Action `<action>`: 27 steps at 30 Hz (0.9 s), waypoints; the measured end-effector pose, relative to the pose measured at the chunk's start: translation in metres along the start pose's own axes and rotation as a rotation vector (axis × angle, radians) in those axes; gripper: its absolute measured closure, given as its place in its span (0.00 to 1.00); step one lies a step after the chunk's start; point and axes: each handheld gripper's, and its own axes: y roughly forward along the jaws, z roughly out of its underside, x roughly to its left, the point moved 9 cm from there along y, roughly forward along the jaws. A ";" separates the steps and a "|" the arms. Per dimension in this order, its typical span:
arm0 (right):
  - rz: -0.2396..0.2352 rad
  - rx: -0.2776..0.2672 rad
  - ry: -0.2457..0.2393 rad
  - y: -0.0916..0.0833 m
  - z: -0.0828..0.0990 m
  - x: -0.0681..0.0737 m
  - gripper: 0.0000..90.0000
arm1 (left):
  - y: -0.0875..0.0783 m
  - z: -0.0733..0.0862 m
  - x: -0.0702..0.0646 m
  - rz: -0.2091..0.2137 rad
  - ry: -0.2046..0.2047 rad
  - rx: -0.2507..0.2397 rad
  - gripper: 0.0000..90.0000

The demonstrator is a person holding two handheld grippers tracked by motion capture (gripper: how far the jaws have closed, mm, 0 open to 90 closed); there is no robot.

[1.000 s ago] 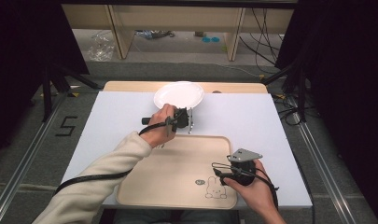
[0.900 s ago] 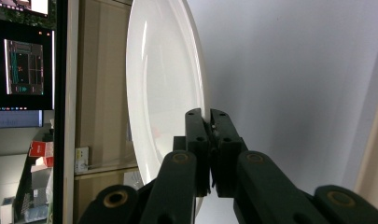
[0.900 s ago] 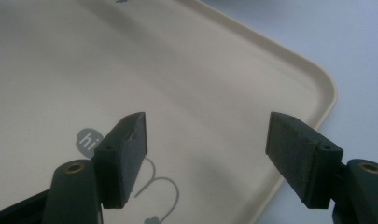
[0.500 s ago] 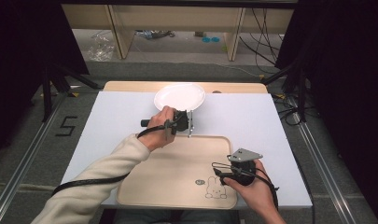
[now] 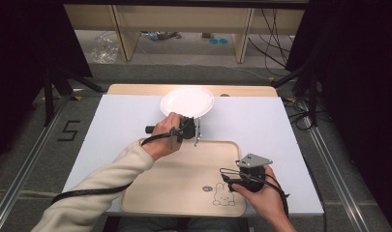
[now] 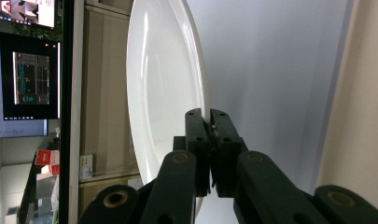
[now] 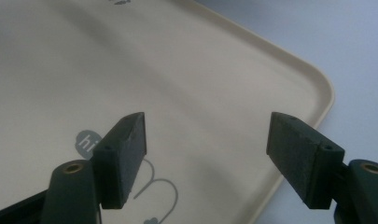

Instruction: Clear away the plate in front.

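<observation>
From the high view, my left gripper [image 5: 197, 129] has barely shifted over the last second, its jaws clamped on the near rim of the round white plate [image 5: 187, 101] beyond the beige plastic tray [image 5: 174, 179]. The left gripper view confirms the pinch on the rim [image 6: 206, 119], so I judge the plate ready to lift. In the right gripper view, my right gripper [image 7: 205, 154] hangs wide open and empty over the tray's corner.

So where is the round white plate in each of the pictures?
High view: the round white plate sits at the far middle of the table, with the left gripper shut on its near rim.
Left gripper view: it stands on edge, left of centre, its rim between the closed jaws.
Right gripper view: not in it.
Shared landmark: the beige tray with the rabbit drawing, along the right edge and under the open jaws.
</observation>
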 end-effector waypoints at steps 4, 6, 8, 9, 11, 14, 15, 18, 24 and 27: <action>0.001 -0.001 0.001 0.000 0.000 0.000 0.33 | -0.003 0.001 -0.001 -0.001 0.006 0.000 0.97; 0.001 -0.004 -0.005 0.000 0.000 0.000 0.33 | -0.004 0.001 0.000 -0.013 0.018 -0.003 0.97; 0.001 -0.002 -0.001 0.000 0.000 0.000 0.33 | -0.006 0.002 0.000 -0.017 0.027 -0.002 0.97; 0.001 -0.001 0.001 0.000 0.000 0.000 0.33 | -0.007 0.002 0.000 -0.017 0.028 -0.001 0.97; 0.002 -0.001 0.002 0.000 0.000 0.000 0.33 | -0.009 0.002 0.000 -0.019 0.026 -0.006 0.97; 0.003 -0.003 -0.008 0.000 0.000 -0.001 0.33 | -0.012 0.002 -0.001 -0.019 0.026 -0.009 0.97; 0.002 0.004 0.003 0.000 0.000 0.000 0.33 | -0.013 0.002 0.000 -0.025 0.035 -0.010 0.97; 0.003 0.004 0.003 0.000 0.000 0.000 0.33 | -0.016 0.004 -0.001 -0.023 0.035 -0.007 0.97; 0.001 0.011 0.009 -0.001 0.000 0.001 0.33 | -0.020 0.006 -0.004 -0.022 0.030 -0.015 0.97; 0.002 0.009 0.008 -0.001 0.000 0.001 0.33 | -0.022 0.007 -0.005 -0.019 0.031 -0.011 0.97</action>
